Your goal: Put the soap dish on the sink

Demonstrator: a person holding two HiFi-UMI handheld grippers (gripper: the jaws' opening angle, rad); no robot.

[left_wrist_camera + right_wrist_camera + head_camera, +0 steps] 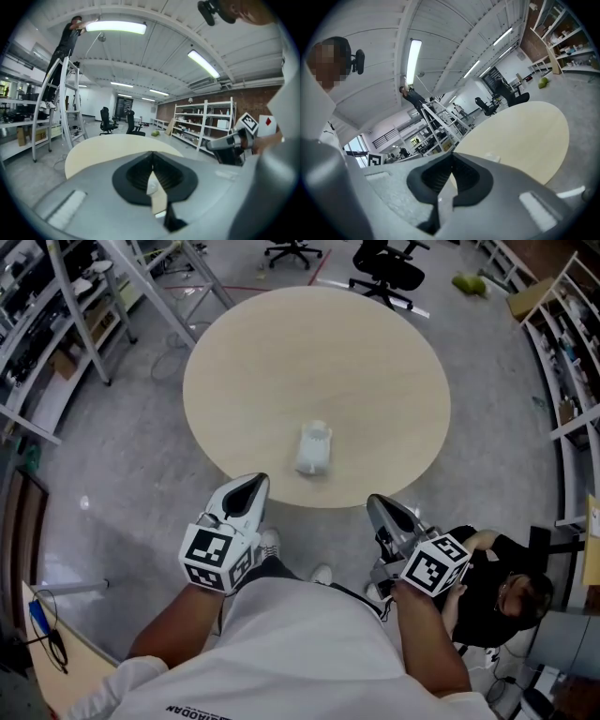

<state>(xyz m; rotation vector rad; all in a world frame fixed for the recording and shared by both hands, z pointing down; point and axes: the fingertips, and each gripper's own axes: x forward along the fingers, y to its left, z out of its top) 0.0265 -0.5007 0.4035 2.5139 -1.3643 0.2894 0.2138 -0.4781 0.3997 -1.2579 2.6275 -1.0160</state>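
A small white soap dish [314, 448] lies on the round beige table [375, 362], near the table's front edge. Both grippers hang short of that edge, over the floor and above my lap. My left gripper [255, 482] is shut and empty, its tips pointing at the table's rim left of the dish. To the right of the dish, my right gripper [373, 501] is also shut with nothing held. In the right gripper view the dish [493, 158] shows as a small white lump just past the shut jaws. No sink is in view.
Black office chairs [388, 268] stand beyond the table. A metal ladder [89, 296] and shelves line the left side, more shelves [572, 343] the right. A person [497, 596] sits low at my right. Someone stands on a ladder [65, 42] at a ceiling light.
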